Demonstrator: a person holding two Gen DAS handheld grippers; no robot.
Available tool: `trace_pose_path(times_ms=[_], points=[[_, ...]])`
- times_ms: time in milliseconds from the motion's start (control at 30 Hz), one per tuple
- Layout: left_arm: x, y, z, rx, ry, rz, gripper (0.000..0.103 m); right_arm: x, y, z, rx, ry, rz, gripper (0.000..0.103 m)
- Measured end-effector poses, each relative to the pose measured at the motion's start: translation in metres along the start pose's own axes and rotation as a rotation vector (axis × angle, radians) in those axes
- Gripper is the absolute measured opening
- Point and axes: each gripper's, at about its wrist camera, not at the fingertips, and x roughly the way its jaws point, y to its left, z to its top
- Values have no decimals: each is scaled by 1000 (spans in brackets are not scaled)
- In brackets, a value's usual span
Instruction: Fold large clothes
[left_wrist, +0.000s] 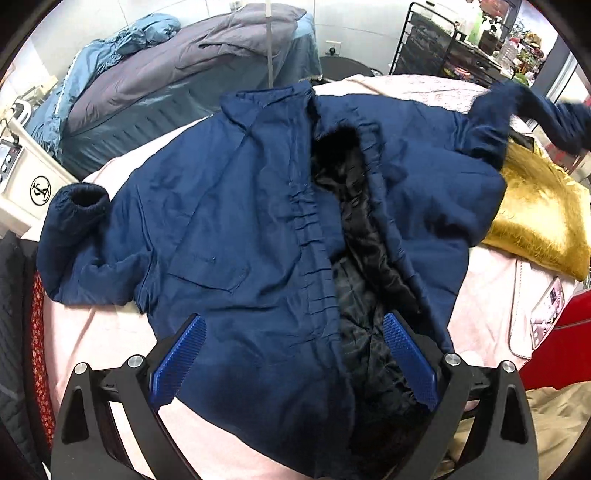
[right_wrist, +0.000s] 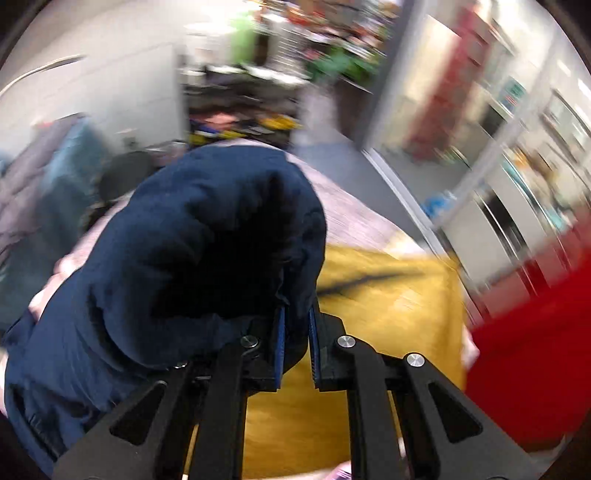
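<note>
A large navy blue jacket (left_wrist: 236, 236) lies front-up and open on a pink-covered bed (left_wrist: 110, 332), its black lining (left_wrist: 354, 266) showing down the middle. Its left sleeve cuff (left_wrist: 79, 206) rests at the bed's left edge. My left gripper (left_wrist: 293, 354) is open and empty, hovering over the jacket's hem. The right sleeve (left_wrist: 517, 110) is lifted off the bed at the far right. My right gripper (right_wrist: 295, 321) is shut on that navy sleeve (right_wrist: 207, 251), which bunches over the left finger. The right wrist view is motion-blurred.
A gold cushion (left_wrist: 535, 221) lies on the bed right of the jacket, also below my right gripper (right_wrist: 369, 314). A second bed with grey and blue bedding (left_wrist: 166, 74) stands behind. A black shelf rack (left_wrist: 443, 48) is at back right. A red surface (right_wrist: 535, 350) borders the right.
</note>
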Motion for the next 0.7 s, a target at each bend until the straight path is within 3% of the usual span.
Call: trace_pose_path(times_ms=[100,133,167,200,267,500,600,700], points=[[3,12,-8,-42,13,14,94,9,-44,-22,148,100,-12,23],[3,15,-11,-56,16,16,94,8,-56,-33,204,124,-3,30],[3,19,-14,-77,21,16,94,3,-57,-45,230,125,5,45],[4,23,-17,-92,26,15,94,-1,-53,-50,235,115,7,49],[3,29,-22,-115,29,20,94,-19,-48,-62,216,61,10,69],[5,12,-18,-23,9,34,94,-71,-34,-57,264,-124,53,79],[16,-16,-12,75,23,32,95,-92,-50,-49,351,-198,43,80],[39,-51,-10,219,44,74,95,-107,-51,-45,345,-234,125,81]])
